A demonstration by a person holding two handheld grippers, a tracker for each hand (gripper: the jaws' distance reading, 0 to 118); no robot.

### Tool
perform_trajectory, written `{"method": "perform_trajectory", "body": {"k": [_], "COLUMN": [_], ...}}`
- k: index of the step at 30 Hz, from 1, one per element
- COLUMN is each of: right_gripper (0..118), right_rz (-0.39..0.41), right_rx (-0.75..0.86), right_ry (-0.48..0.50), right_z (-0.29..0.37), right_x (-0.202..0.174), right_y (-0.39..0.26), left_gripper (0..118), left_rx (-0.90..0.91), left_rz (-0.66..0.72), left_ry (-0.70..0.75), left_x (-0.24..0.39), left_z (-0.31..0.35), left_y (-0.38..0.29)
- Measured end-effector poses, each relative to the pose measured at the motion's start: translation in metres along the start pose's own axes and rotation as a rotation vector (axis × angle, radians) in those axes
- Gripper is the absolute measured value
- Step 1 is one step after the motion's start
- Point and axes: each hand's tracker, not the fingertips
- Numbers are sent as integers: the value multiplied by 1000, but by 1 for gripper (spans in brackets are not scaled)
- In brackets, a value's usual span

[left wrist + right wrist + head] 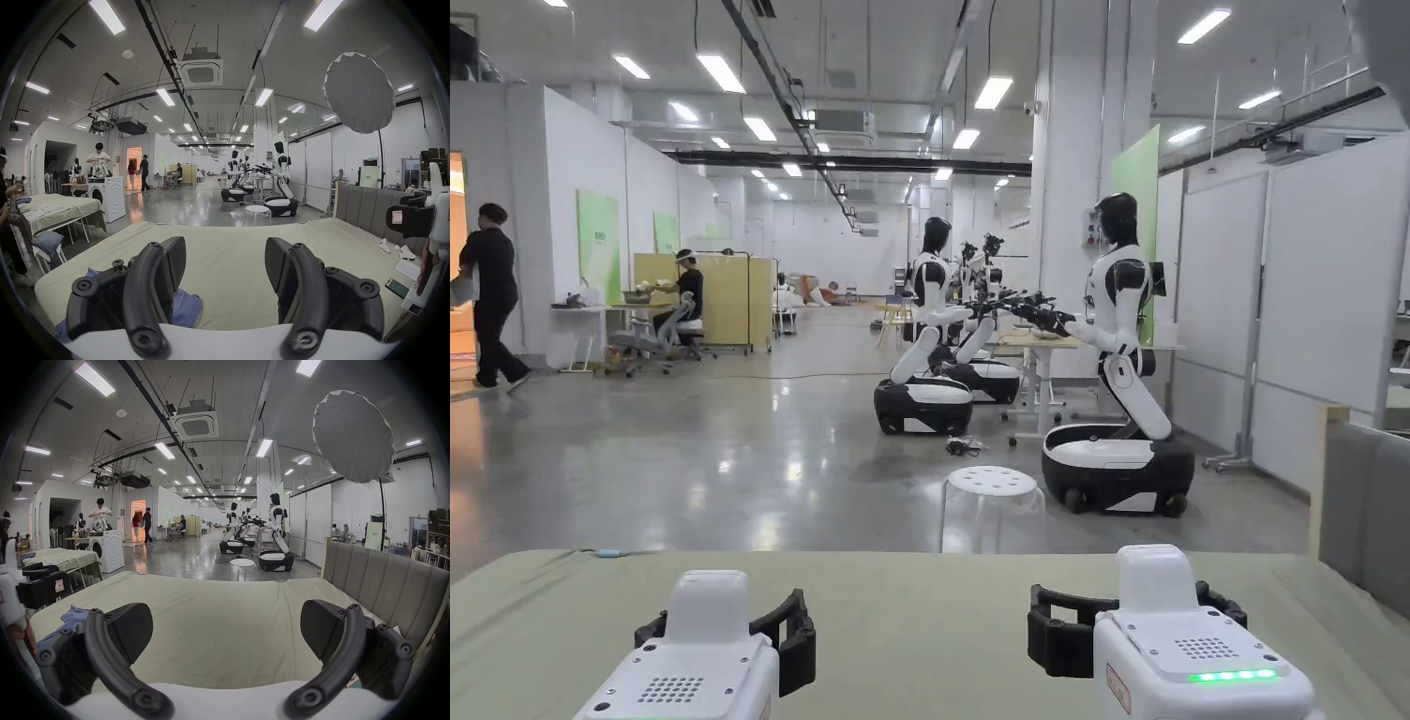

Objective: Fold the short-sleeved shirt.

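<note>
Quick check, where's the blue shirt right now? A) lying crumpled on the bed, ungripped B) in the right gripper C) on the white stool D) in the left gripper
A: the blue shirt lies crumpled on the bed near its left edge, while the left gripper and right gripper are both open over it.

Illumination is bright and even, supplied by rows of ceiling panels [721, 72]. The polished floor [731, 459] carries glare streaks. Both gripper views show strong fisheye curvature with dark vignetted corners. Shadows are soft. Near jaws are slightly blurred; distance stays sharp.
</note>
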Motion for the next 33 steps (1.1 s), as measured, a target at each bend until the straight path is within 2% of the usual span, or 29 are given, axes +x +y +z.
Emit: {"method": "perform_trajectory", "body": {"k": [9,11,12,13,14,15,17,18,25,28,33], "right_gripper": [118,112,96,41,0,0,0,0,0,0,0], "right_rz": [-5,-5,0,7,26,34,-1,-1,25,51,22], "right_rx": [3,1,1,-2,-17,-25,-3,-14,-8,4,-19], "right_ry": [-21,-19,-13,-15,-31,-53,-41,-42,-38,-3,167], "right_z": [-1,-1,0,0,-1,-3,2,2,4,3,-6], "right_x": [1,1,1,1,-1,-2,-1,-2,-10,-33,-105], "right_y": [-1,-2,-2,-3,-3,-4,-1,1,-3,-3,-20], "left_gripper": [67,66,63,48,20,4,4,4,4,4,4], "left_rx": [6,10,10,12,16,17,29,33,29,22,2], "left_rz": [-10,-5,-1,3,0,-9,-33,-20,-10,-17,-6], "left_ry": [11,11,0,-18,-31,-27,1,-34,31,87,237], "left_x": [0,-2,-2,-3,-3,-1,8,9,5,-21,-84], "left_z": [0,1,1,1,3,3,4,4,6,18,48], "left_y": [-1,-1,0,0,0,0,-5,-7,-16,-19,-25]}}
